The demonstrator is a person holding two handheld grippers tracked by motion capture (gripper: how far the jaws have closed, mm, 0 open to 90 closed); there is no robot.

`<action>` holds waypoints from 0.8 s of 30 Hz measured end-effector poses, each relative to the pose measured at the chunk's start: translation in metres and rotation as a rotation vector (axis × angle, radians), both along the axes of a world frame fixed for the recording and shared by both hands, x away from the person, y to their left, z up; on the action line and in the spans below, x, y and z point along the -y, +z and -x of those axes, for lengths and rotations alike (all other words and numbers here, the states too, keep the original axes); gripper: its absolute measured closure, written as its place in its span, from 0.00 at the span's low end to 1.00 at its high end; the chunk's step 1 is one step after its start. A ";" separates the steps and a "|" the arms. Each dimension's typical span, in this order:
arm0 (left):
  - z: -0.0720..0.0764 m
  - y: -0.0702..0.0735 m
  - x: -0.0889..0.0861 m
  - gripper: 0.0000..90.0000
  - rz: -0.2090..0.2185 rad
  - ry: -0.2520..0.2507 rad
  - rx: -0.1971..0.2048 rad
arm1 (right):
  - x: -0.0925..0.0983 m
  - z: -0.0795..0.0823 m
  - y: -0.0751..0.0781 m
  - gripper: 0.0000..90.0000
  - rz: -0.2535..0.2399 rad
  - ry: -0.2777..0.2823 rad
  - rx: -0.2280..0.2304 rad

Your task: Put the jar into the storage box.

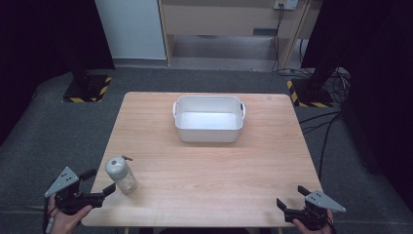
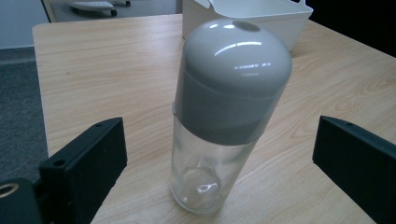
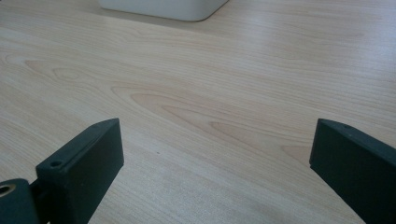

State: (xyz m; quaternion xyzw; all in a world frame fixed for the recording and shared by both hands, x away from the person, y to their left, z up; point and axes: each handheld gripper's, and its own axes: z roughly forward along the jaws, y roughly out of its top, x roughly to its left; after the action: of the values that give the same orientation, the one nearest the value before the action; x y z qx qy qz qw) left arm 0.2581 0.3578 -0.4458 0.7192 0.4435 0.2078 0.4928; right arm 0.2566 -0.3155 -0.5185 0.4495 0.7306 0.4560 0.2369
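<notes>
Item in hand: clear glass bottle with a domed grey plastic cap (image 1: 121, 175), standing upright on the light wood-grain tabletop (image 1: 219, 165) near its front left corner.

Your left gripper (image 1: 92, 184): fingers (image 2: 88, 158) spread wide. In the left gripper view the bottle (image 2: 224, 116) stands between them and a little ahead, with a clear gap to each finger. Nothing is gripped yet.

Your right gripper (image 1: 292, 197): at the front right corner of the tabletop, well apart from the bottle. Its fingers (image 3: 84, 161) are spread and hold nothing, over bare wood.

White rectangular plastic tub with side handles (image 1: 209, 130): at the middle of the far half of the tabletop; it looks empty.

Step in hand, as a judgement: the approach to the bottle with your left gripper, just short of the grasp; the tub is the likely destination.

Next move calls for: bringing the left gripper forward until the fingers flank the body, then closing squarely. The glass is smooth and the bottle tall, so an off-centre squeeze could tip it or let it slip.

Brands, labels, writing: none readable on the bottle, cap or tub.
</notes>
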 end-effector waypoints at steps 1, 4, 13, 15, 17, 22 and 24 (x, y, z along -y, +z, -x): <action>-0.001 0.002 0.000 0.02 -0.002 0.000 -0.002 | 0.000 0.000 0.000 0.03 0.000 0.001 0.000; -0.003 0.006 0.002 0.02 -0.005 -0.009 -0.006 | -0.001 0.000 0.000 0.03 0.001 0.003 -0.002; -0.013 0.021 0.009 0.03 -0.037 -0.026 -0.042 | -0.001 0.000 0.000 0.03 0.002 0.004 -0.004; -0.015 0.022 0.010 0.03 -0.039 -0.028 -0.046 | -0.001 0.000 0.000 0.03 0.002 0.004 -0.005; -0.017 0.024 0.011 0.03 -0.044 -0.032 -0.054 | -0.002 0.000 0.000 0.03 0.002 0.004 -0.005; -0.023 0.027 0.017 0.06 -0.063 -0.033 -0.063 | -0.002 0.000 0.000 0.03 0.001 0.005 -0.005; -0.026 0.027 0.020 0.06 -0.074 -0.033 -0.073 | -0.002 -0.001 -0.001 0.03 0.002 0.006 -0.005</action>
State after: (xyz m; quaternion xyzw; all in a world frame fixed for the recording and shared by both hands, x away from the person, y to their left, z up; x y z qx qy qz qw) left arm 0.2842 0.3380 -0.4185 0.7513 0.4413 0.1896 0.4526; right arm 0.2571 -0.3139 -0.5191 0.4483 0.7329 0.4549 0.2344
